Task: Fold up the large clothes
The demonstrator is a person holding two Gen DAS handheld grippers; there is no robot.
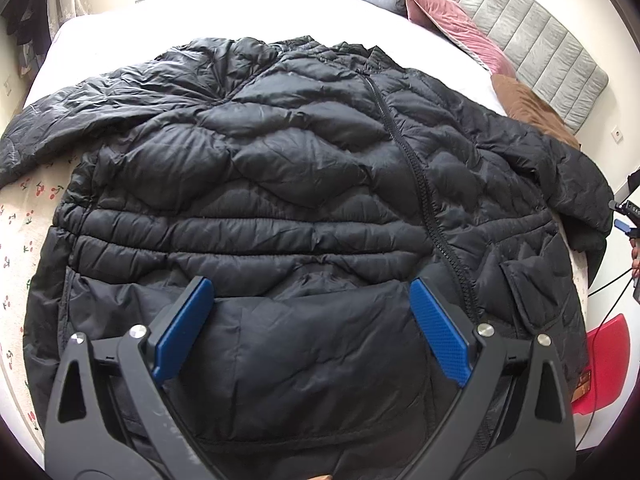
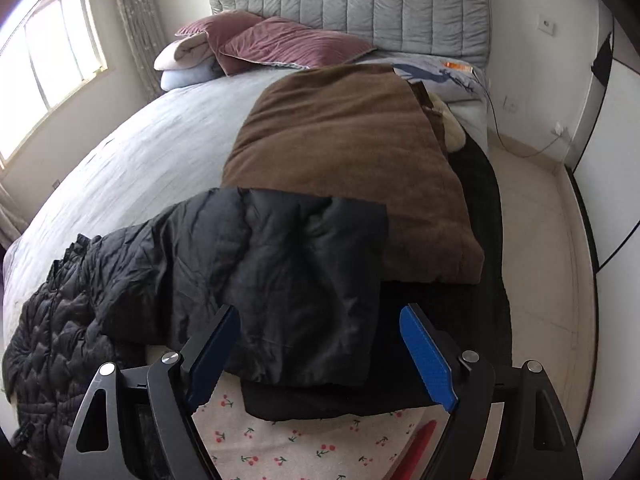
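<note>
A large black quilted puffer jacket point(image 1: 304, 184) lies spread flat on the bed, front up, zipper closed, both sleeves out to the sides. My left gripper point(image 1: 312, 312) is open and empty, just above the jacket's lower hem. In the right wrist view the jacket's right sleeve point(image 2: 280, 280) lies over the bed's edge, its cuff end between the blue pads. My right gripper point(image 2: 320, 344) is open around the sleeve end, not closed on it. The jacket body point(image 2: 60, 320) shows at the left.
A brown folded blanket point(image 2: 352, 168) lies beyond the sleeve. Pink pillows point(image 2: 288, 44) and a grey headboard point(image 2: 360, 4) are at the bed's head. A cherry-print sheet point(image 2: 304, 448) covers the near edge. A red object point(image 1: 604, 368) sits off the bed's right side.
</note>
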